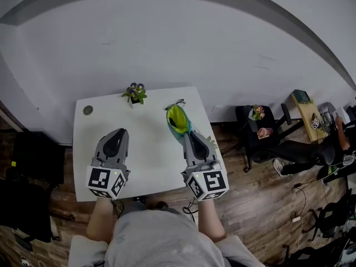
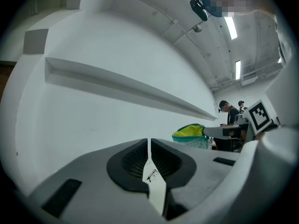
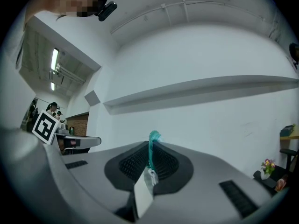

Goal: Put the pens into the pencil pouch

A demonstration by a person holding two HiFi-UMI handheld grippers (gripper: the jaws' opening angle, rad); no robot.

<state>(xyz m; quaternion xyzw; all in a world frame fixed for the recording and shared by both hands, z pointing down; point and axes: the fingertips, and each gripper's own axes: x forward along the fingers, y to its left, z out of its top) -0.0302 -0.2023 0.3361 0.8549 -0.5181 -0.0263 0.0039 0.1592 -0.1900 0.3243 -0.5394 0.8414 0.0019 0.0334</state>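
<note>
1. Status first: the pencil pouch (image 1: 177, 120) hangs off the tip of the right hand-held gripper (image 1: 189, 135), just ahead of it over the far right part of the desk (image 1: 150, 149). Its mouth is open and the yellow-green lining shows.
2. In the right gripper view the jaws are clenched on the pouch's teal zipper edge (image 3: 151, 148), with only a thin strip of rim pinched between the pads.
3. My guess on handling: it's soft fabric, light and floppy, so it'll sag and the mouth could fold shut. The zipper rim looks like the right place to hold. A second pinch on the opposite rim would probably keep it gaping.
4. The left hand-held gripper (image 1: 118, 131) sits well apart to the left, over bare desk. Its jaws are squeezed almost together, just a slit, with nothing in them.
5. Pens: I can't spot any in any view.
6. Further out, a pair of glasses (image 1: 177, 102) lies just beyond the pouch. A small potted plant (image 1: 135, 93) stands ahead of the left hand-held gripper at the desk's far edge.
</note>
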